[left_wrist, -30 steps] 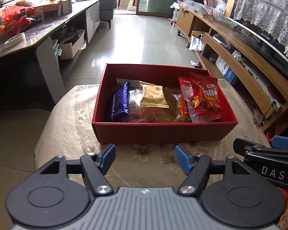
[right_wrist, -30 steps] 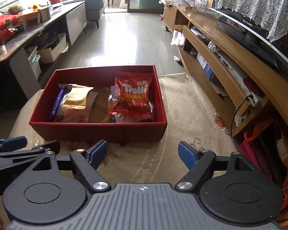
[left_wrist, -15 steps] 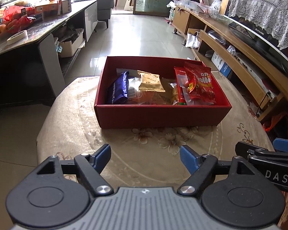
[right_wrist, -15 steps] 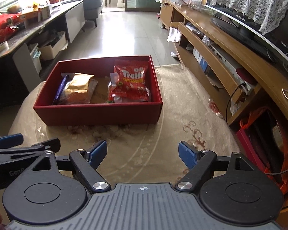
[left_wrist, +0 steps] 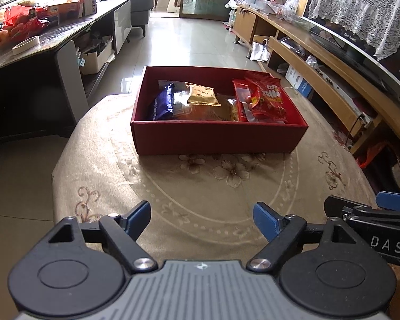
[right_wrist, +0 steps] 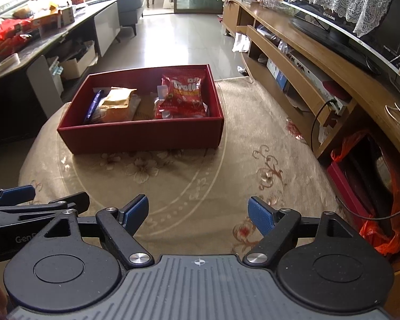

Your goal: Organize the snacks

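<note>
Red cardboard box point(left_wrist: 218, 138) sitting toward the far side of the round table point(left_wrist: 200, 186), open-topped, shallow, straight-walled. Inside, snack packets lying flat in a row: glossy red Trolli gummy bag point(right_wrist: 185, 96) at the right end, overlapping a clear-windowed red packet point(left_wrist: 241, 104); crinkly gold foil pouch point(left_wrist: 202, 96) in the middle on top of a larger amber wrapper point(left_wrist: 221, 110); dark blue packet point(left_wrist: 162, 104) tipped on edge near the left wall. Beige tablecloth point(right_wrist: 200, 176) under the box, soft-looking, woven with floral scrolls and a pale dotted ring. Left gripper point(left_wrist: 201, 214) low in the foreground, well apart from the box, blue ribbed pads spreading wider, nothing between them. Right gripper point(right_wrist: 198, 212) alongside, pads held wide, empty too. Polished tile floor point(left_wrist: 189, 42) beyond, long wooden TV unit point(right_wrist: 306, 61) at right, lace cover draped over the screen
</note>
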A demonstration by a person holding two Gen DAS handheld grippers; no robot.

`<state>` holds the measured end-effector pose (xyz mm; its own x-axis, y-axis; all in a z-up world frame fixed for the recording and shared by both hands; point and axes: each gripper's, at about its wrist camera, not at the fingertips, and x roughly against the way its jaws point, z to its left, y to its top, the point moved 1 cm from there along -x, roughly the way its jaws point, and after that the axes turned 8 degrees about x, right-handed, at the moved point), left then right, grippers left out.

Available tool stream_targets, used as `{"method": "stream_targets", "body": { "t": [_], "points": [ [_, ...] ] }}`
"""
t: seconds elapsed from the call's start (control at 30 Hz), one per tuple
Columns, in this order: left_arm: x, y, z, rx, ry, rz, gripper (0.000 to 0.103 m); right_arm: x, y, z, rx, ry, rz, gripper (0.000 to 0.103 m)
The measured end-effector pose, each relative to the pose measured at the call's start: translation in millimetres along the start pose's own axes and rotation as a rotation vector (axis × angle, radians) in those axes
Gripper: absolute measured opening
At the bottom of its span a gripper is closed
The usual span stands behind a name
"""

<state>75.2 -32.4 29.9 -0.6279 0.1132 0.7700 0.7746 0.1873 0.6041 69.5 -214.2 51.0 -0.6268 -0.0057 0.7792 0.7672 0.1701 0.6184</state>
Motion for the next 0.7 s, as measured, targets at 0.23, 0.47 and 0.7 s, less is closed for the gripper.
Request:
{"method": "stream_targets", "body": {
  "t": [0.23,0.47,0.7],
  "points": [
    [11.3,-10.5,-3.0,-0.024,-0.005,-0.01,0.081,9.4,-11.4,-3.0,-0.009,0.008,-0.009,0.086],
    [19.8,-19.6,0.1,-0.005,-0.014,-0.022,0.083,13.5,-20.5,-2.9,-0.005,0.012,-0.006,0.086],
    [25.5,-25.7,0.2,-0.011,0.015,-0.045,0.088,17.8,-25.5,-1.8,0.005,0.016,-0.009,0.086]
  ]
}}
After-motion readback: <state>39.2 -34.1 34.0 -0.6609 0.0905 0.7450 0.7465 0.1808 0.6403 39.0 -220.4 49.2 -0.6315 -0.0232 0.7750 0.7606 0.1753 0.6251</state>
